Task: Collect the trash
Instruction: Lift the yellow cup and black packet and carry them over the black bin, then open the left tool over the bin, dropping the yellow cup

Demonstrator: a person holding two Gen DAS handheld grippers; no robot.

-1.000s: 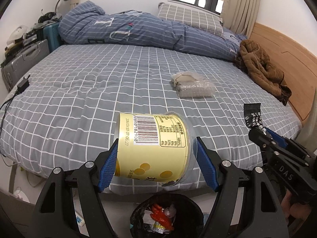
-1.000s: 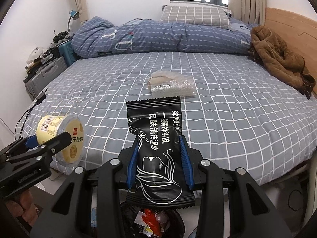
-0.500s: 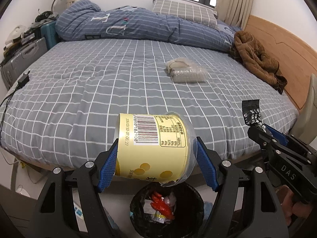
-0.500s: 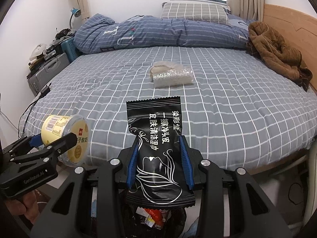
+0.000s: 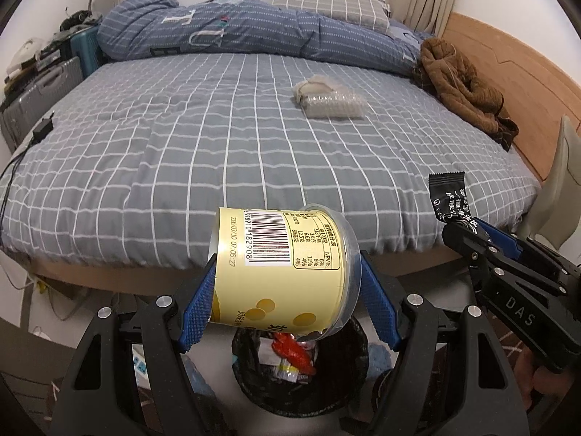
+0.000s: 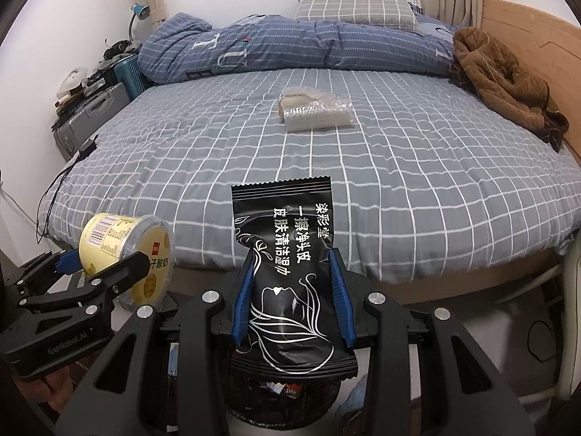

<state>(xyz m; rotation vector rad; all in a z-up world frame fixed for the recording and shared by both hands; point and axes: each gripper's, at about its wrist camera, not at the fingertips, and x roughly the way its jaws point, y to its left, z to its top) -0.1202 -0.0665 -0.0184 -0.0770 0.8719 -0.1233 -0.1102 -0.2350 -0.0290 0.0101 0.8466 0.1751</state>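
Note:
My left gripper [image 5: 287,290] is shut on a yellow yoghurt cup [image 5: 279,265] lying on its side, held above a black trash bin [image 5: 290,374] that has wrappers in it. My right gripper [image 6: 292,290] is shut on a black wet-wipe packet [image 6: 287,272], and the bin [image 6: 283,396] shows dimly beneath it. Each wrist view also catches the other hand: the cup [image 6: 127,250] at lower left, the packet [image 5: 448,196] at right. A clear plastic bag [image 5: 328,98] lies on the bed further back.
The bed with a grey checked sheet [image 5: 218,145] fills the middle; its near edge is just beyond the bin. A blue duvet [image 5: 236,32] and brown jacket [image 5: 461,83] lie at the back. Suitcases [image 5: 40,98] stand left, a charger cable [image 5: 40,130] hangs there.
Both grippers have drawn back from the bed and sunk slightly, each keeping its load; the bed's edge and the bin show more fully below the cup.

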